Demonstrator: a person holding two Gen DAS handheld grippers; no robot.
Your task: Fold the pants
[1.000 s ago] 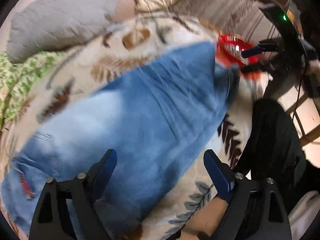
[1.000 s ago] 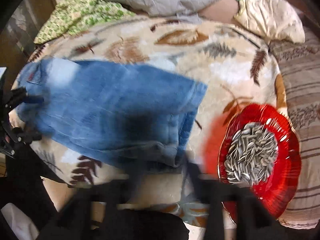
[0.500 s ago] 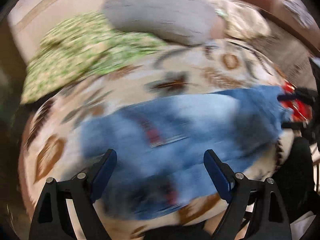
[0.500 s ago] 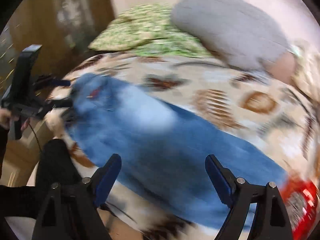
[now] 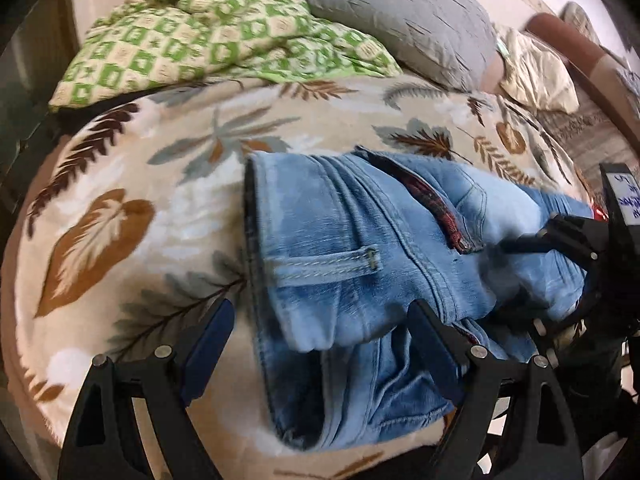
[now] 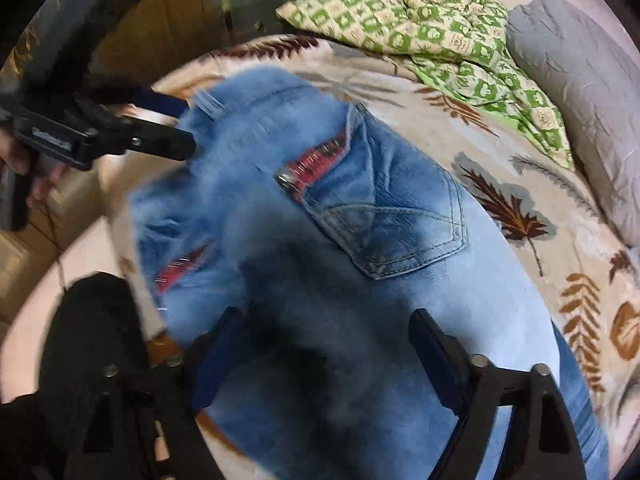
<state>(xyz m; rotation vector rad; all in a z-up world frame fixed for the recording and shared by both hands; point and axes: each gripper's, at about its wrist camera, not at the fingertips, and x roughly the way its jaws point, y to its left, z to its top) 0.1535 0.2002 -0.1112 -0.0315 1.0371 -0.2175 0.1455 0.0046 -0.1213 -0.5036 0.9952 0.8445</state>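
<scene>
Both fingers of the left gripper (image 5: 320, 344) are standing wide apart and gripping nothing, straddling the waistband end of the jeans (image 5: 380, 248), whose dark hemmed edge is running up just beside the left finger. Likewise, the right gripper (image 6: 320, 352) is hanging with its fingers spread wide and nothing between them, hovering low over the pale seat of the denim, near the back pocket (image 6: 400, 224) with its red zip trim. Those jeans are lying folded lengthwise across the leaf-print blanket (image 5: 132, 208), their near edge reaching toward the blanket's front border. Bare blanket is lying open to the left of the waistband and beyond the far long edge of the denim. Farther back, a green-checked quilt (image 5: 208, 28) is resting against a grey pillow (image 5: 404, 12), with a cream pillow (image 5: 536, 72) sitting beside them at the far right.
</scene>
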